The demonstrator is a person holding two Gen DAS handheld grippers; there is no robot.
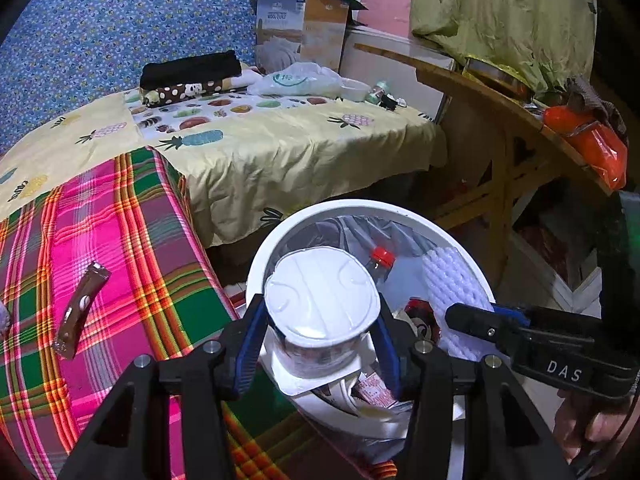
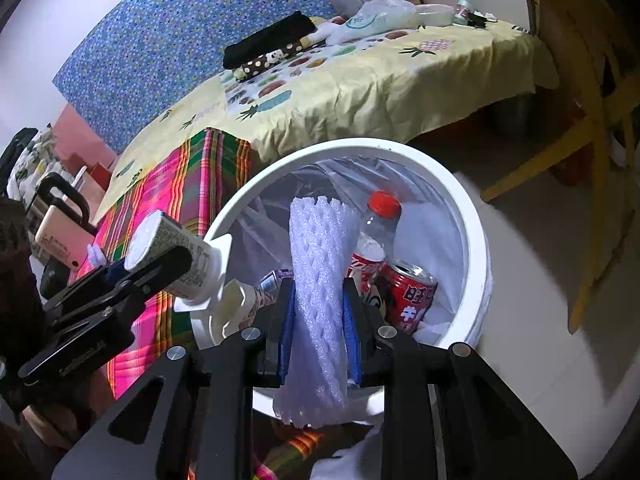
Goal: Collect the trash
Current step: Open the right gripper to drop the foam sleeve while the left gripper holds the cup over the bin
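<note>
Plastic, foam and cloth around the bin

Smooth white plastic bin [image 2: 476,240], a clear glossy liner [image 2: 360,176] inside; netted white foam sleeve [image 2: 320,280]; shiny red metal can [image 2: 416,300]; woven plaid cloth [image 1: 120,240].

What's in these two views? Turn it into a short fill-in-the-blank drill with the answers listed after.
1. The left hand-held gripper is shut on a white plastic ____.
2. The right hand-held gripper clamps a white foam ____.
3. The bottle in the white trash bin has a ____ cap.
4. A brown snack wrapper lies on the ____ blanket.

Missing words: cup; net; red; plaid
</note>
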